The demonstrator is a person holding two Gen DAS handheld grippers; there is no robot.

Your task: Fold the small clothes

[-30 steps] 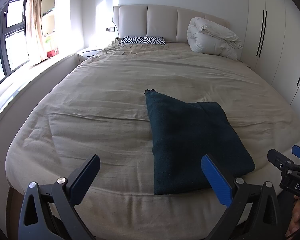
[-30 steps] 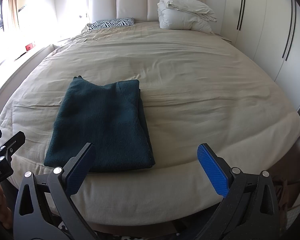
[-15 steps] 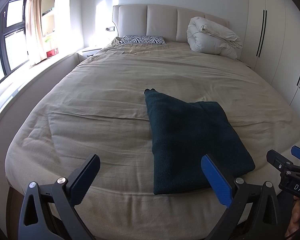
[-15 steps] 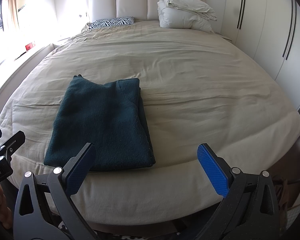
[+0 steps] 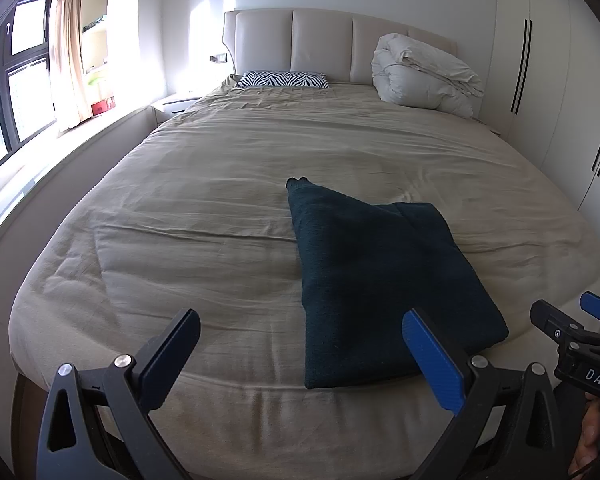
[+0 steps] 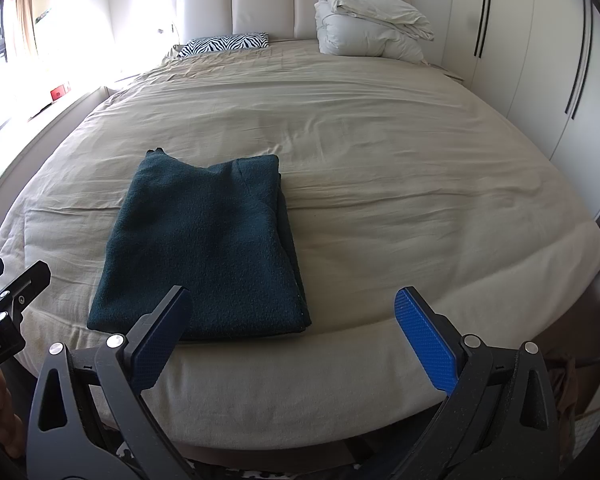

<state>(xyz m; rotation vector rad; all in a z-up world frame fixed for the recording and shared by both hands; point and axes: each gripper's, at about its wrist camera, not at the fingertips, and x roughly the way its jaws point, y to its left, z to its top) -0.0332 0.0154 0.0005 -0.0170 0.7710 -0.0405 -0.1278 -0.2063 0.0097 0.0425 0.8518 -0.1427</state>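
My left gripper [image 5: 300,358] and right gripper [image 6: 296,330] gape wide, empty; dark teal garment [image 6: 204,248] lies folded flat, fuzzy, on the bed [image 6: 400,168].

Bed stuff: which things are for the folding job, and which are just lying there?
For the job:
dark green garment, folded on the bed
left gripper, open
right gripper, open

Just lying there:
zebra pillow
rolled white duvet

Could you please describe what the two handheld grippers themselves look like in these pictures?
Both the left gripper and the right gripper have black, triangular-cutout frames with silver rivets and flat blue textured finger pads. White lettering marks the bodies, partly cut off. No sleeves or cables show.
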